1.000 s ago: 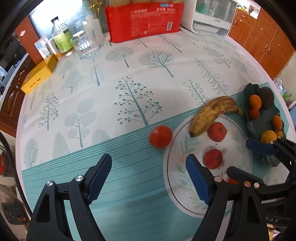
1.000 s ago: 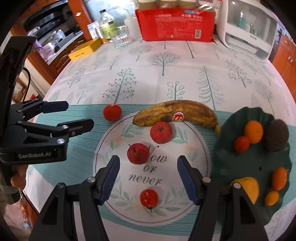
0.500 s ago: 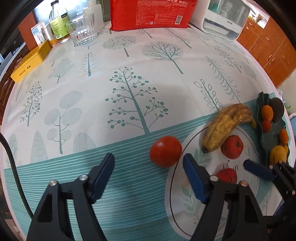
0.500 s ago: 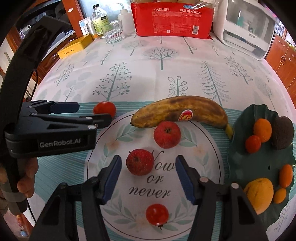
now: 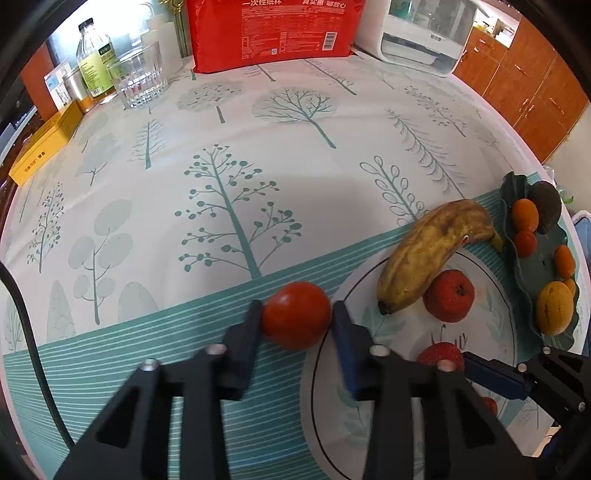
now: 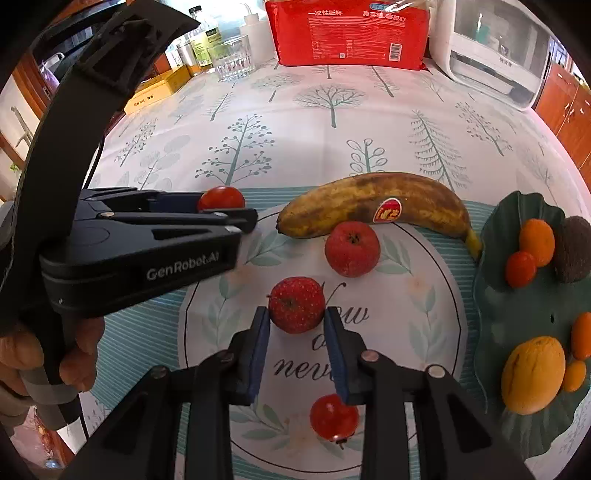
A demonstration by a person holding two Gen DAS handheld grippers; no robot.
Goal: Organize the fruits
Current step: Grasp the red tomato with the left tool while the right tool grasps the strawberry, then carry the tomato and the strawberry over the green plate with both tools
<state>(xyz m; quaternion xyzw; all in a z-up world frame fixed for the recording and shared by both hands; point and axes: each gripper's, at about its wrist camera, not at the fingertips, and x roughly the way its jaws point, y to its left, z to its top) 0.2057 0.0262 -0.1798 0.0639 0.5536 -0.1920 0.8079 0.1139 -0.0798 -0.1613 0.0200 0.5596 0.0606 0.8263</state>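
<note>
My left gripper (image 5: 295, 314) is shut on a red tomato (image 5: 296, 314) on the tablecloth, just left of the white plate (image 5: 495, 310); the tomato also shows in the right wrist view (image 6: 221, 198). My right gripper (image 6: 296, 314) is shut on a small red apple (image 6: 296, 309) on the white plate (image 6: 424, 295). On the plate also lie a spotted banana (image 6: 373, 205), a second red apple (image 6: 352, 248) and a small tomato (image 6: 333, 417).
A dark green leaf dish (image 6: 517, 314) at the right holds oranges, a yellow fruit and a brown fruit. At the table's back stand a red package (image 5: 273, 29), a glass (image 5: 138, 79), bottles, a yellow box (image 5: 44, 147) and a white appliance (image 5: 424, 33).
Both grippers have moved forward and closed: the left onto the tomato on the cloth, the right onto the small apple on the plate.
</note>
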